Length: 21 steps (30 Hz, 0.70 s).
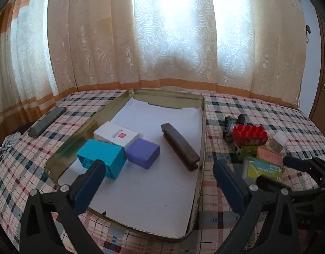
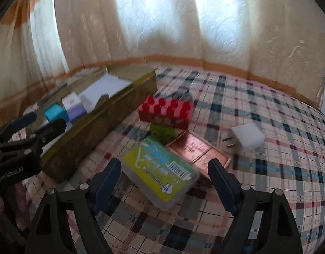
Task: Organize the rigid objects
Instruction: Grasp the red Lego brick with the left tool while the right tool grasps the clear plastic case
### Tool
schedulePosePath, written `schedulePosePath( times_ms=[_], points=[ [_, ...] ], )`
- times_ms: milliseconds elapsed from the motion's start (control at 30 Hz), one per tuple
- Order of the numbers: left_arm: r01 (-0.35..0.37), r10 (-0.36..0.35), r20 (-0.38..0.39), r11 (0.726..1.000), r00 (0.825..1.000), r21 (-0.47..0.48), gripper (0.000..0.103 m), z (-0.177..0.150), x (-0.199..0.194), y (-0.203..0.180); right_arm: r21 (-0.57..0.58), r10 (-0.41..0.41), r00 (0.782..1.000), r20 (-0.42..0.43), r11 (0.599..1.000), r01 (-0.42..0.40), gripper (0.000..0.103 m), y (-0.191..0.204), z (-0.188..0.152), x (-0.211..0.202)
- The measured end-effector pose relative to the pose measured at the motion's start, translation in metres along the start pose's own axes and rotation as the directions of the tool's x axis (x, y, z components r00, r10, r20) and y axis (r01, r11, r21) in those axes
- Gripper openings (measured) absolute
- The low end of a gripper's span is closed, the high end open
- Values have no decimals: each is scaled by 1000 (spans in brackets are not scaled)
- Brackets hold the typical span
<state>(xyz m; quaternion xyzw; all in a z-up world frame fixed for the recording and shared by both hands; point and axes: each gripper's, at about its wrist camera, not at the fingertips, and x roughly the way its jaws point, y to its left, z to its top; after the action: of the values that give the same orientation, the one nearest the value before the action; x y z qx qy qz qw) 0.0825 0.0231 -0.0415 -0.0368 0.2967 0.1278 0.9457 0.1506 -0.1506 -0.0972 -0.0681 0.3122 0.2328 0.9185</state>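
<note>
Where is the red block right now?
The red block sits on the plaid cloth just right of the tin tray, outside it, on top of a green block behind the green case.

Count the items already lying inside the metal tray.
4: a teal box front left, a white box behind it, a purple box in the middle, and a dark brush along the right wall of the tray.

In my left view a gold tin tray point(image 1: 201, 127) fills the middle, lined white. Inside at centre left lie a teal box point(image 1: 103, 157), a white box point(image 1: 115, 135) and a purple block point(image 1: 143, 152), close together; a dark brush point(image 1: 179, 146) lies slantwise beside them. At right, on the cloth, a red brick point(image 1: 249, 134), green case point(image 1: 261, 168), copper box point(image 1: 269, 156) and white plug point(image 1: 279, 140) cluster.
</note>
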Motion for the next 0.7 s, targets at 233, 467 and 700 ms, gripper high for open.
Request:
schedulePosePath(
  times_ms=[233,467,700],
  points=[
    [8,-8,-1,1000,1000,5,103,-3,2,-1,-43,-15,999,-41,999,13,86,11,2,12],
    [6,-6,-7,1000,1000,-11,103,-4,3,7,-59,-30,998,-50,998,28,86,24,2,18],
    [12,-12,-7,999,1000,-35,103,-4,4,12,-1,3,994,-105,1000,-3,86,19,0,28]
  ],
)
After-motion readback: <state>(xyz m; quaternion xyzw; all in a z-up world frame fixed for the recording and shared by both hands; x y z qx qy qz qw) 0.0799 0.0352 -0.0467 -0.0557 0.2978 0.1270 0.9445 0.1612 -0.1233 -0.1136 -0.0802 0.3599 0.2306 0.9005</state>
